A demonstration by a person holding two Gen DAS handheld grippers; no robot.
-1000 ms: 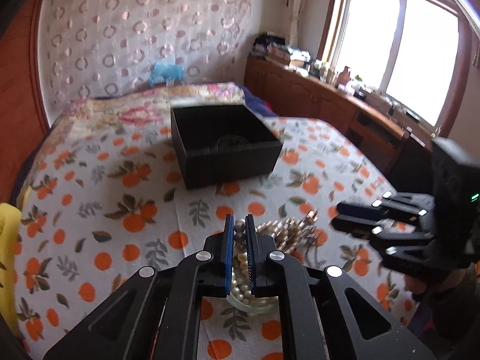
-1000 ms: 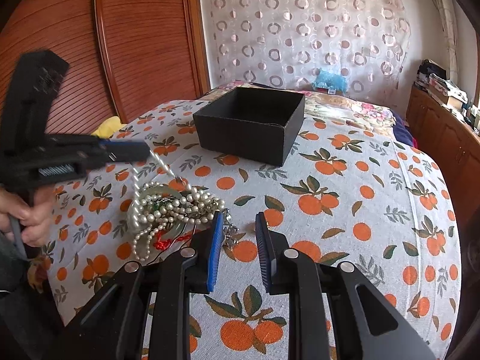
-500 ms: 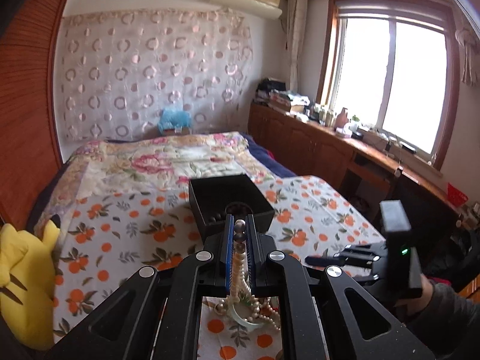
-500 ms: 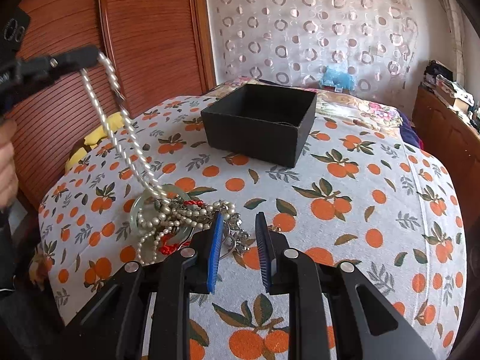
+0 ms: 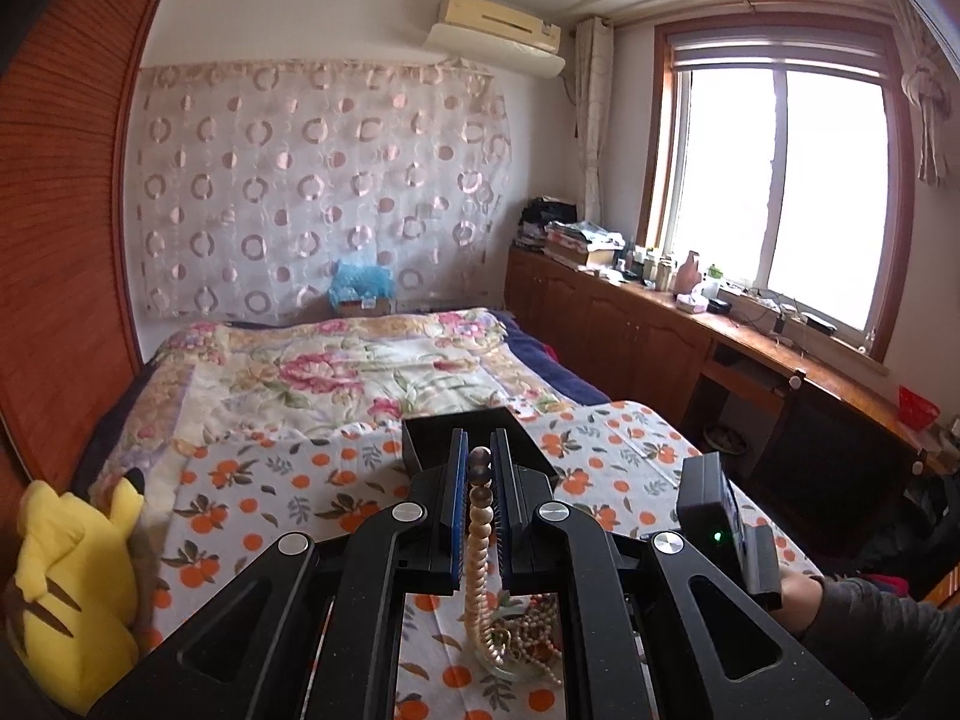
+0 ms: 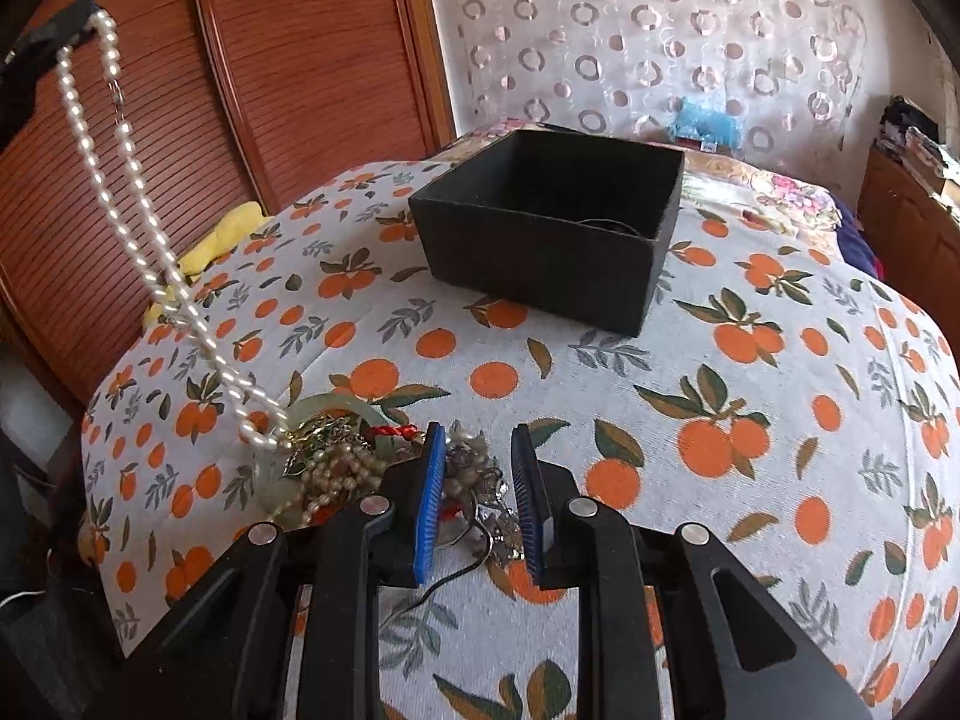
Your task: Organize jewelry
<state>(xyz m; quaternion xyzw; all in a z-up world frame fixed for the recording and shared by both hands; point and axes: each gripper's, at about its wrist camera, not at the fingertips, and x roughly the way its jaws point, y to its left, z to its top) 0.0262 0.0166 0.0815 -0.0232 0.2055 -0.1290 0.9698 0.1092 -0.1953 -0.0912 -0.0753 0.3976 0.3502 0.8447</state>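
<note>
My left gripper (image 5: 480, 459) is shut on a pearl necklace (image 5: 478, 546) and holds it high; in the right wrist view the strand (image 6: 129, 192) hangs from the gripper at top left down to the jewelry pile (image 6: 336, 462), its lower end still in the pile. My right gripper (image 6: 477, 450) is open, low over the pile's right side, with silver pieces (image 6: 480, 480) between its fingers. The black open box (image 6: 552, 228) stands further back on the orange-print cloth; it also shows behind my left fingers (image 5: 420, 432).
A pale green bangle (image 6: 327, 405) and a red cord (image 6: 396, 432) lie in the pile. A yellow plush toy (image 5: 66, 588) sits at the bed's left edge. A wooden wardrobe (image 6: 180, 120) is to the left, cabinets (image 5: 630, 330) to the right.
My left gripper has risen well above the bed, drawing the pearl necklace up out of the pile. My right gripper has moved closer to the pile.
</note>
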